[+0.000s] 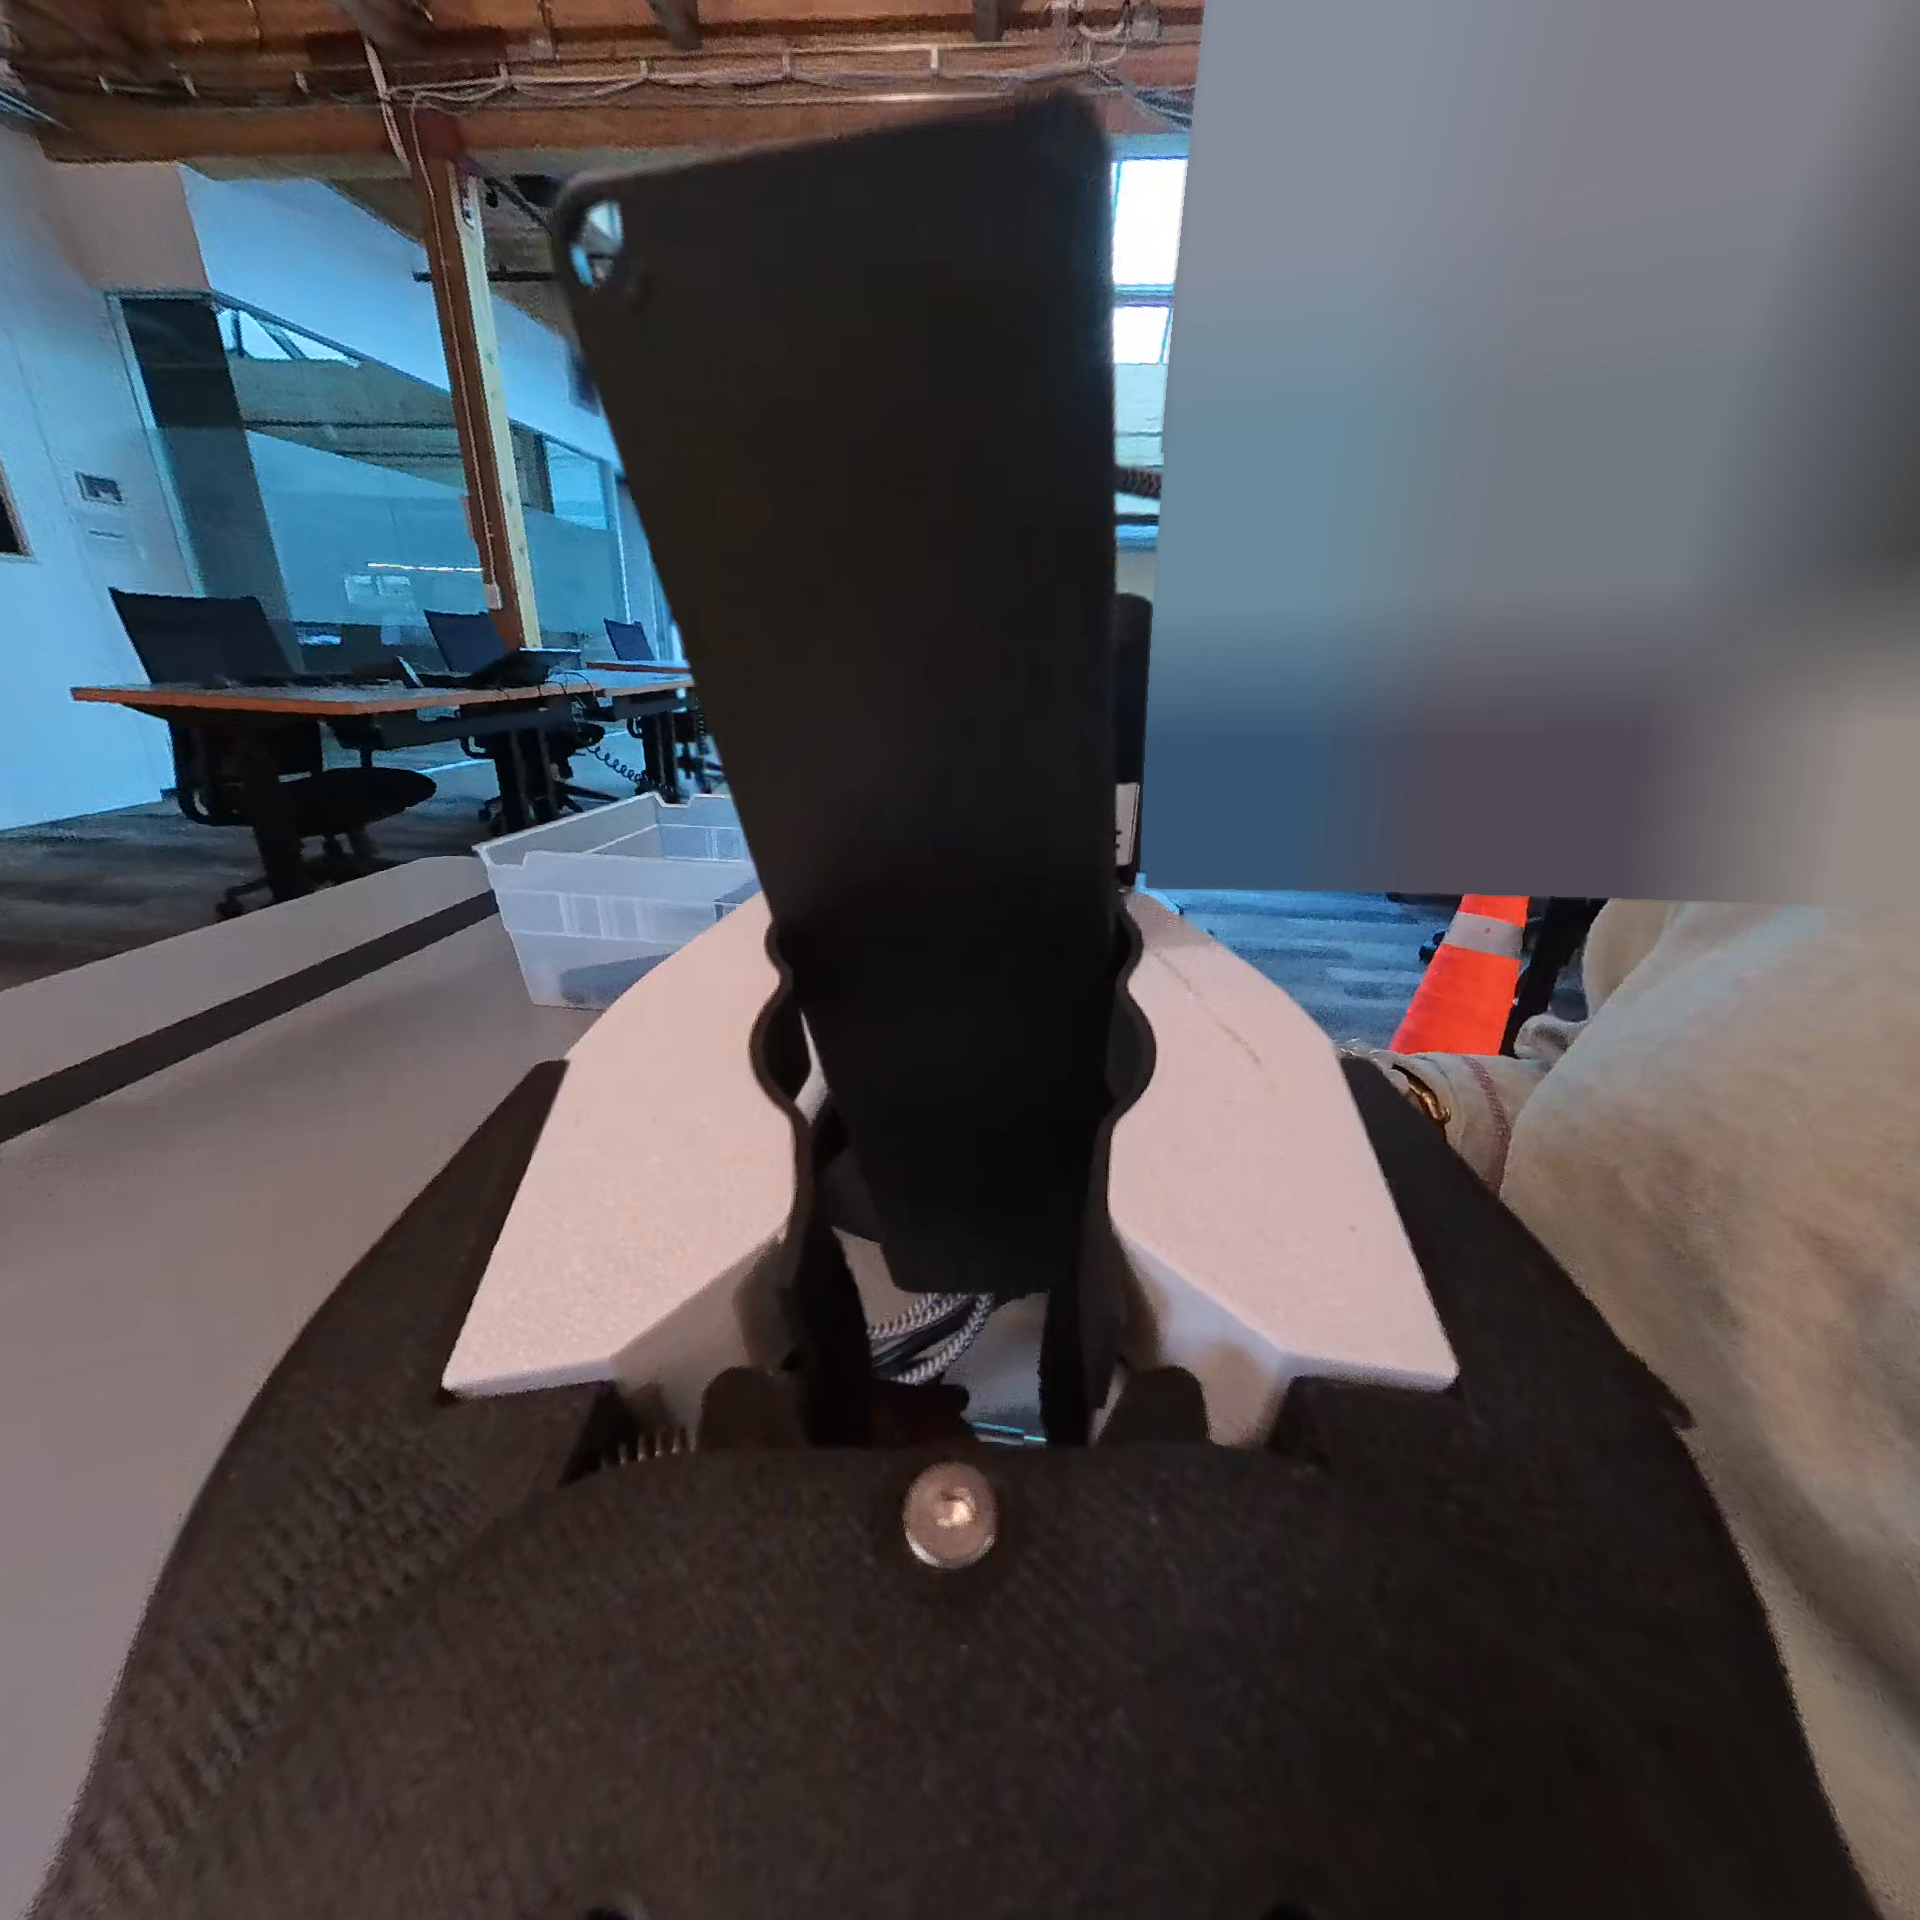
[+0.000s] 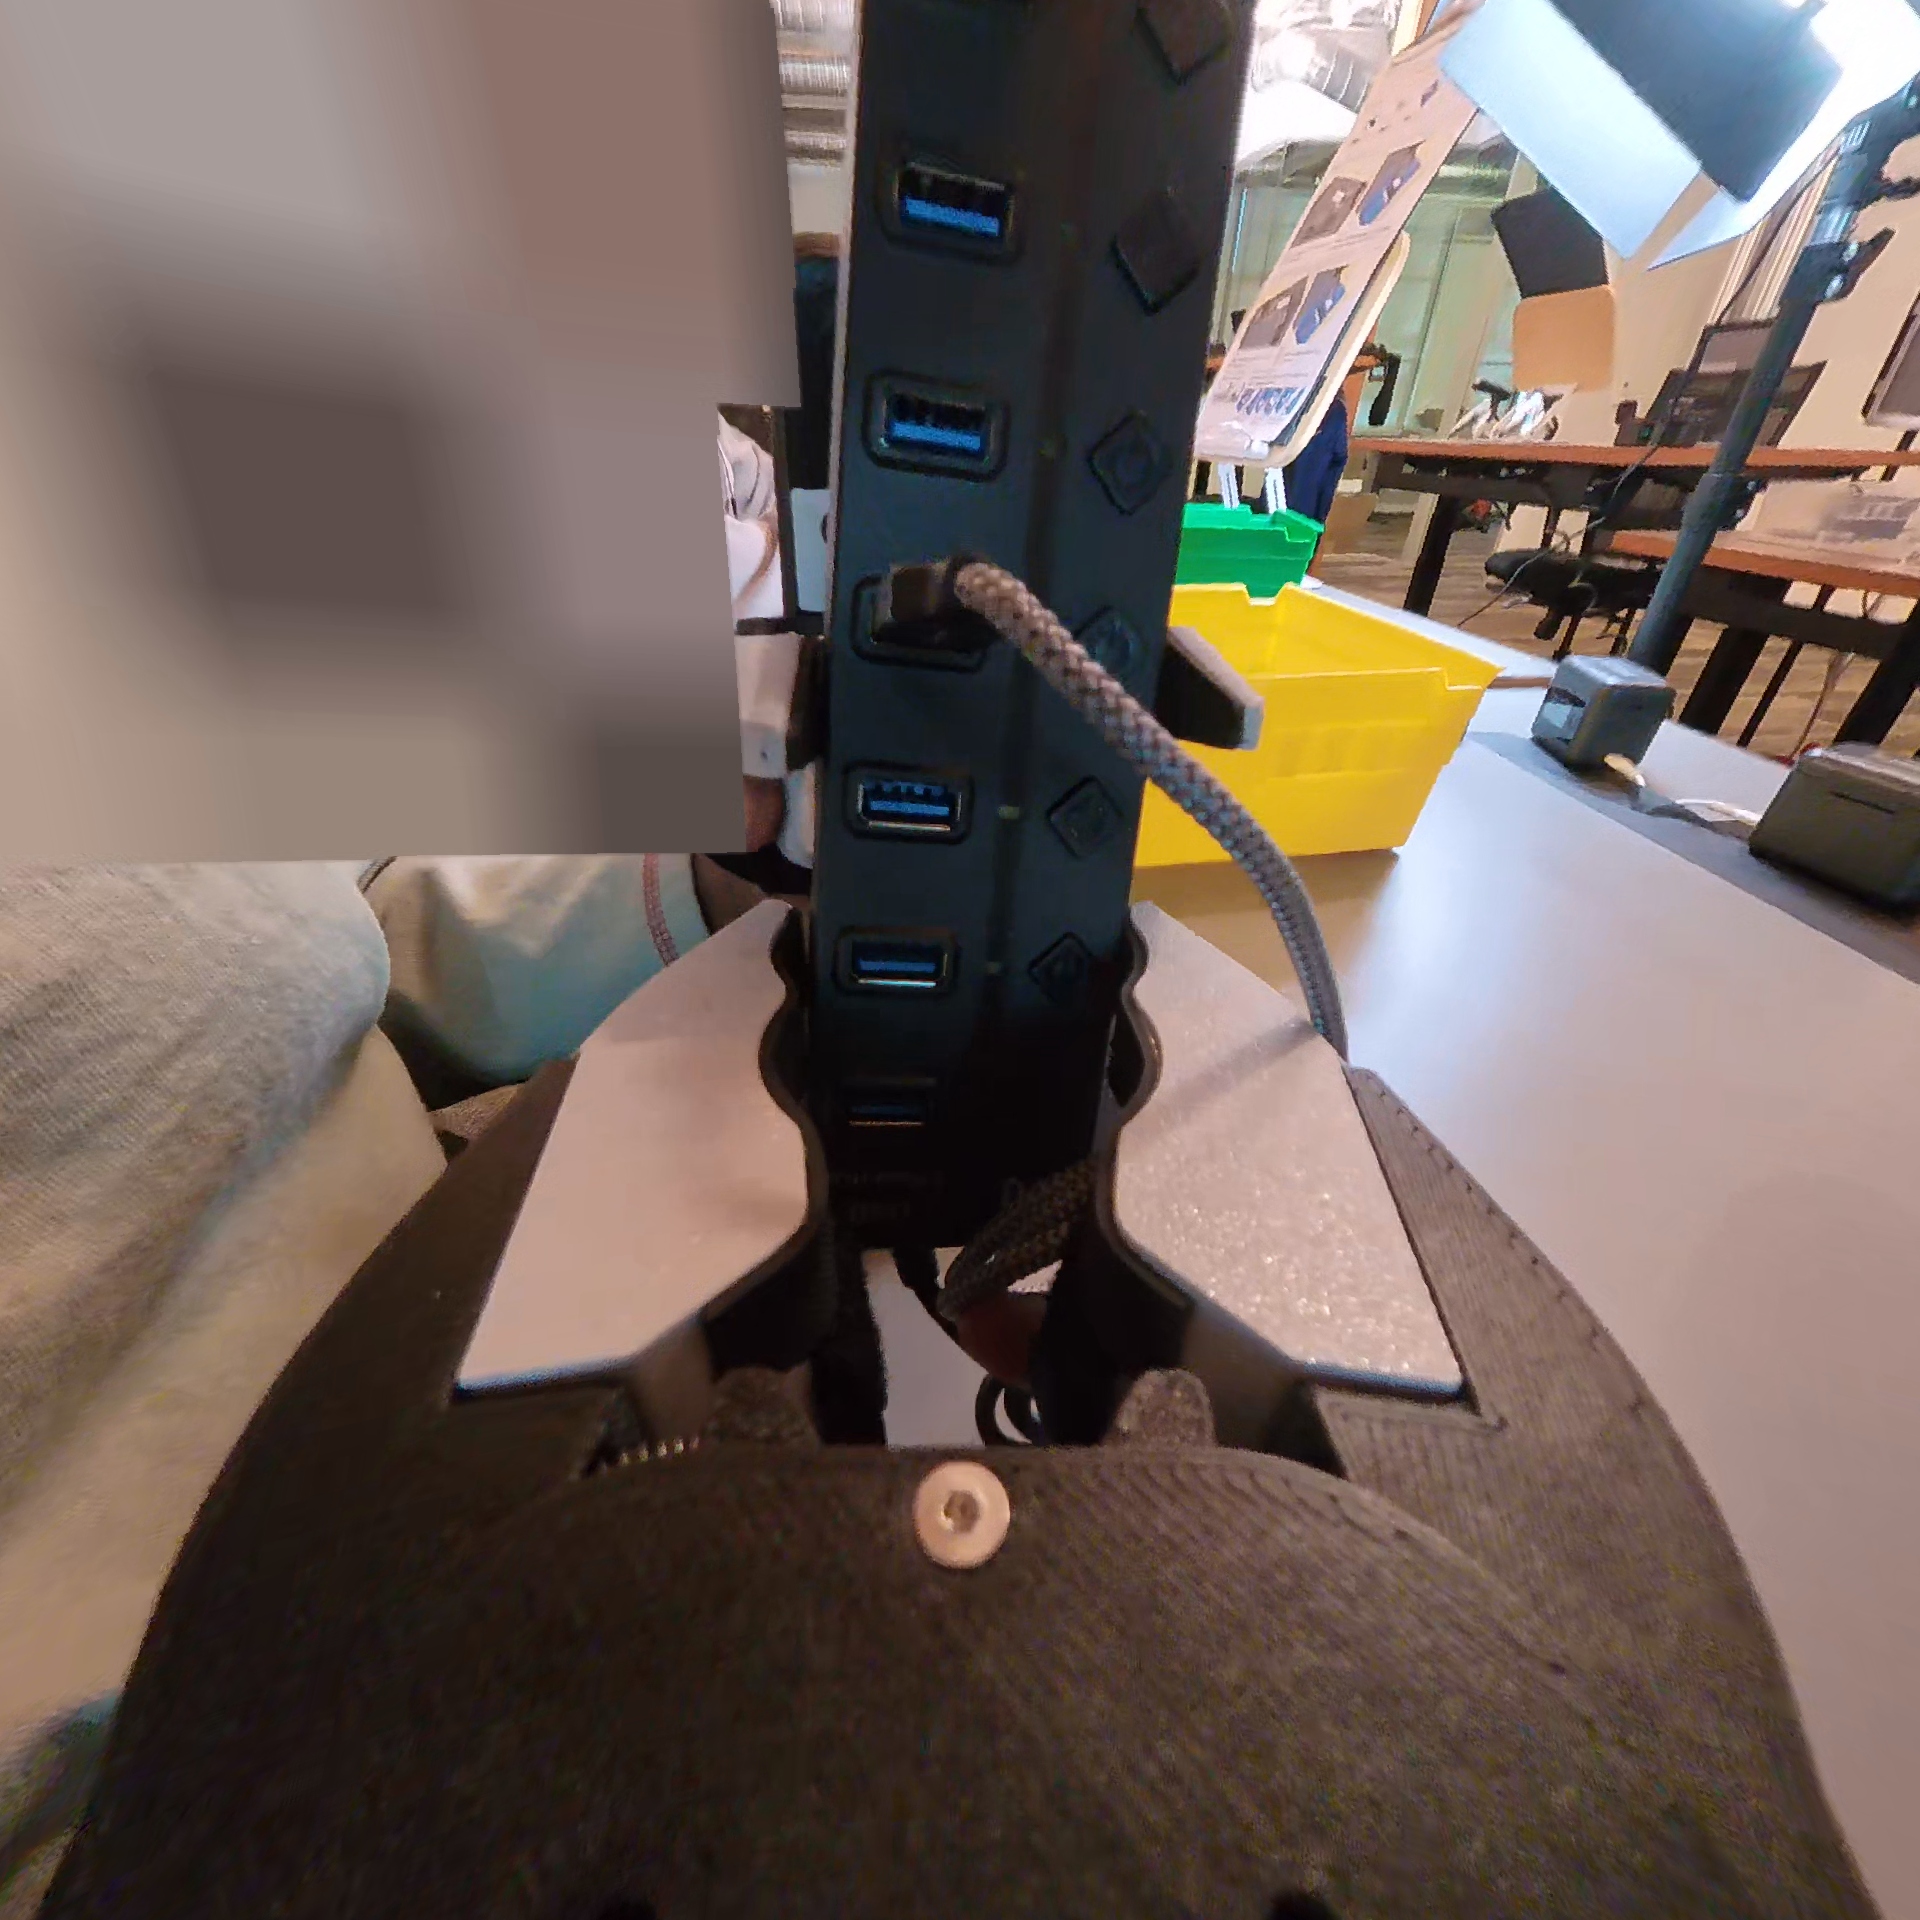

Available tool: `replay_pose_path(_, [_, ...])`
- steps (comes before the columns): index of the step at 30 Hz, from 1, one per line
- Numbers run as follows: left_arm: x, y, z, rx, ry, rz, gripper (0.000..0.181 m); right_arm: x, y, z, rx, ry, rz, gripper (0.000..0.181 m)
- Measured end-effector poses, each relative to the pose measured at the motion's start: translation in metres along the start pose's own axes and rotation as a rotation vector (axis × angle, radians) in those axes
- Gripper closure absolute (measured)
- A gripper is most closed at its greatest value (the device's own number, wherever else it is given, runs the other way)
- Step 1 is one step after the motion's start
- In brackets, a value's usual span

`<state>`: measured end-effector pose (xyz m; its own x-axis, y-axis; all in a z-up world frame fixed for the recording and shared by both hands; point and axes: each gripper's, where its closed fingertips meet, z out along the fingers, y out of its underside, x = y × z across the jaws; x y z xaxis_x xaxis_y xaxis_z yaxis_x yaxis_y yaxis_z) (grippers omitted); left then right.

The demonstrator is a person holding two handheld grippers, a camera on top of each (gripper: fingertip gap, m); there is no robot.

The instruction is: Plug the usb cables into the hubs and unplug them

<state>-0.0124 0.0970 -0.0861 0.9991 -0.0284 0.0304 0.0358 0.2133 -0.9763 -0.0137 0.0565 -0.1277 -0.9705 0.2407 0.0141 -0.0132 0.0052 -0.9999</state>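
My right gripper [image 2: 956, 925] is shut on the lower end of a long black USB hub [image 2: 1039, 364], held upright above the table. The hub's face shows several blue ports. A grey braided USB cable [image 2: 1122, 727] is plugged by its black plug [image 2: 920, 603] into a middle port and hangs down to the right. Another gripper's fingertips [image 2: 1216, 696] clasp the hub's edges at that height. My left gripper [image 1: 951, 935] is shut on a black flat slab [image 1: 862, 571], a hub's plain back. Braided cable [image 1: 925, 1330] shows between its fingers.
A grey table [image 1: 260, 1195] lies below, with a clear bin [image 1: 613, 883] on it. A yellow bin [image 2: 1330, 727] and a green bin [image 2: 1247, 540] stand behind the hub. Small grey devices [image 2: 1600, 712] sit at the right. A person's pale sleeve [image 1: 1714, 1247] is close by.
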Motion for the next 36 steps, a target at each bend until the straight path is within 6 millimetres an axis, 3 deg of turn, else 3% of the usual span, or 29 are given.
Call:
replay_pose_path(2, [-0.002,0.003,-0.002,0.0,-0.005,-0.005,0.126,0.001,0.006,-0.001,-0.044,-0.005,0.028,0.124])
replay_pose_path(5, [-0.008,0.005,-0.01,-0.019,-0.047,0.028,0.127,0.006,0.016,-0.02,-0.115,0.004,0.086,0.116])
replay_pose_path(8, [-0.014,0.014,-0.019,-0.07,-0.081,0.055,0.127,0.004,0.018,-0.048,-0.143,-0.007,0.095,0.157])
replay_pose_path(11, [-0.012,0.025,-0.02,-0.109,-0.077,0.053,0.127,-0.006,-0.01,-0.058,0.028,-0.051,0.05,0.163])
replay_pose_path(13, [-0.009,0.029,-0.02,-0.122,-0.059,0.055,0.127,-0.005,-0.024,-0.054,0.118,-0.054,0.027,0.15])
replay_pose_path(16, [-0.008,0.034,-0.021,-0.135,-0.043,0.049,0.127,-0.006,-0.025,-0.038,0.106,-0.097,0.001,0.144])
replay_pose_path(22, [-0.006,0.039,-0.028,-0.143,-0.03,0.034,0.127,-0.006,-0.008,-0.011,-0.055,-0.18,-0.029,0.162])
replay_pose_path(26, [-0.004,0.041,-0.031,-0.141,-0.033,0.039,0.127,-0.005,-0.006,-0.008,-0.082,-0.179,-0.023,0.168])
replay_pose_path(32, [-0.011,0.044,-0.035,-0.134,-0.098,0.037,0.128,0.0,-0.001,-0.005,-0.094,-0.02,-0.019,0.167])
replay_pose_path(36, [0.0,0.05,-0.033,-0.171,-0.009,0.036,0.128,-0.008,0.004,-0.011,-0.131,-0.111,-0.037,0.168])
